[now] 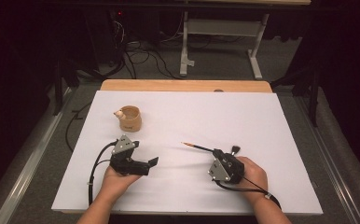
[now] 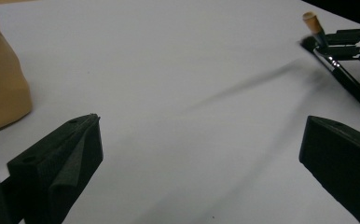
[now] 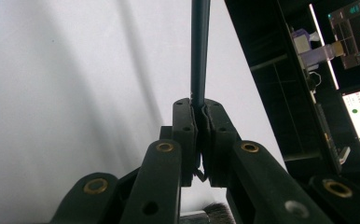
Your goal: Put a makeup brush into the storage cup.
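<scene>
Risk, slipping: the long thin paintbrush with a dark handle and orange tip [image 1: 197,146] is pinched far back along its length, so most of it sticks out in front of the jaws; I judge a quick swing of the wrist could lever it loose or twist it between the pads.
Risk, cup: the small tan cup with a rounded rim [image 1: 130,118] looks light; a brush coming in low or slanted could catch its rim and tip it.
Risk, left side: the left gripper [image 1: 146,163] lies between brush and cup, so the brush tip could snag on it during a sweep across.
Brush position: held above the white sheet covering the table [image 1: 243,116], in front of the person's right hand, well apart from the cup.
Brush direction: the orange tip points left and slightly away from the person in the high view, towards the cup's side of the sheet; the bristle end [image 1: 234,150] shows behind the right gripper.
Long axis: close to level, running across the table, tip end a little farther from the person.
Right gripper [image 1: 214,151]: clamped on the brush handle; in its own view the jaws stand pressed on the dark shaft [image 3: 200,56].
Left gripper state: jaws spread wide with nothing between them, resting on the sheet.
</scene>
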`<state>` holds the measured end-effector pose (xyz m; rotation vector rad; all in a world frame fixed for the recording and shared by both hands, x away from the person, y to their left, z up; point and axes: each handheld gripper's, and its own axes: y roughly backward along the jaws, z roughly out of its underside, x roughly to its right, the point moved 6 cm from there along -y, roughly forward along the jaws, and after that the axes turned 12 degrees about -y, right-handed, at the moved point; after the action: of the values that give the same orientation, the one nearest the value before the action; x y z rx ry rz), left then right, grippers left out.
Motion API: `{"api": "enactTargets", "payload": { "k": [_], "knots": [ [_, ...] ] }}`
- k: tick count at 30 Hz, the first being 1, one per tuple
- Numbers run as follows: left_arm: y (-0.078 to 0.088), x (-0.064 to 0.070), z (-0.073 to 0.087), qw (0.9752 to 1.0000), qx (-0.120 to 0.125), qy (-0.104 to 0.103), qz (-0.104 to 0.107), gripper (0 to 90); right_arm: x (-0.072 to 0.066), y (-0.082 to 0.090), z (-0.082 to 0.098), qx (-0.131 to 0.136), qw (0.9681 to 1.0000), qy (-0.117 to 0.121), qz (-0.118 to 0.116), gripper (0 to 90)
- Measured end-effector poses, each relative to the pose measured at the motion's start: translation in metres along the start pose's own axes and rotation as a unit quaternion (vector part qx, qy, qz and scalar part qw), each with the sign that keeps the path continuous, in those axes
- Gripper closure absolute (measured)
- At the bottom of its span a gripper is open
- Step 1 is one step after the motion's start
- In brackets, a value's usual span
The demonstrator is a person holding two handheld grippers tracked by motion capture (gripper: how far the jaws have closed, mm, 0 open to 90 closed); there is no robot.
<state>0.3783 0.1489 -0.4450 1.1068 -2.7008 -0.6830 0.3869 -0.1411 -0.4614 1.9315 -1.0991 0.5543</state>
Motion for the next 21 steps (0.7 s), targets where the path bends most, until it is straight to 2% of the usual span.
{"api": "enactTargets", "payload": {
  "k": [5,11,14,18,21],
  "knots": [
    [0.004,0.002,0.000,0.9999,0.005,-0.010,0.002,0.1,0.003,-0.001,0.003,0.004,0.9998,-0.018,-0.003,87.2],
    [0.004,0.002,-0.001,0.9999,0.013,-0.006,0.002,0.1,0.006,-0.002,0.004,0.014,0.9971,-0.073,-0.015,87.2],
    [0.002,0.004,0.000,0.9999,0.013,-0.008,0.006,0.1,0.008,-0.003,0.005,0.015,0.9959,-0.086,-0.021,87.2],
    [0.001,0.005,-0.001,0.9998,0.014,-0.010,0.007,0.2,0.010,-0.005,0.009,0.014,0.9924,-0.118,-0.032,87.2],
    [0.001,0.005,-0.001,0.9998,0.019,-0.008,0.006,0.2,0.012,-0.004,0.011,0.016,0.9884,-0.145,-0.043,87.2]
  ]
}}
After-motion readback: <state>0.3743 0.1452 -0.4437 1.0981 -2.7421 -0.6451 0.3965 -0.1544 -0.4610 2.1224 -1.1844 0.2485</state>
